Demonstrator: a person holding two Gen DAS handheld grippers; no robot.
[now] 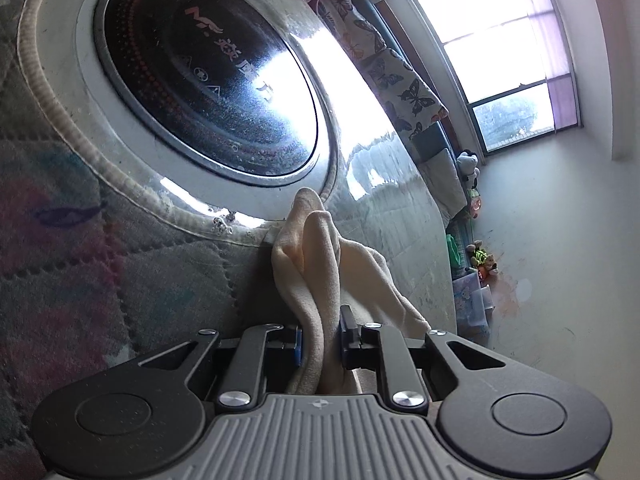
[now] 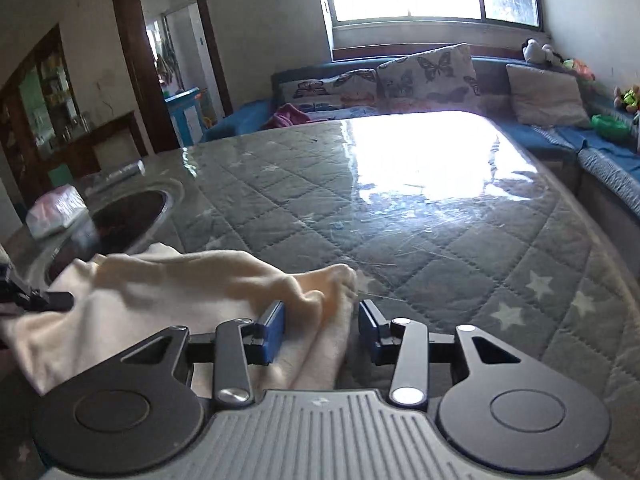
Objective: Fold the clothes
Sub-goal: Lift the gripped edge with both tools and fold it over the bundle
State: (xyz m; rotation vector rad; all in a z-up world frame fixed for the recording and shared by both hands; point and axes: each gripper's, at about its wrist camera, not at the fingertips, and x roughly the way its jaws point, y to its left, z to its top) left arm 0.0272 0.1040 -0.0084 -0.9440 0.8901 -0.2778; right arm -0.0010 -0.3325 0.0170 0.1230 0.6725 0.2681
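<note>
One round cooktop (image 1: 208, 76) beside cloth (image 1: 320, 272)

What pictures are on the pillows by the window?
Butterflies on the pillows, clearest in the right wrist view.

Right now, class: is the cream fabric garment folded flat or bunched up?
Bunched up. The cream fabric garment lies in loose ridges on the quilted table cover, pinched in the left gripper.

A tabletop (image 2: 400, 248) covered with a quilted grey star-print cloth under glossy clear plastic carried a cream garment (image 2: 168, 292) at its near left, beside a round black inset cooktop (image 2: 128, 216).
</note>
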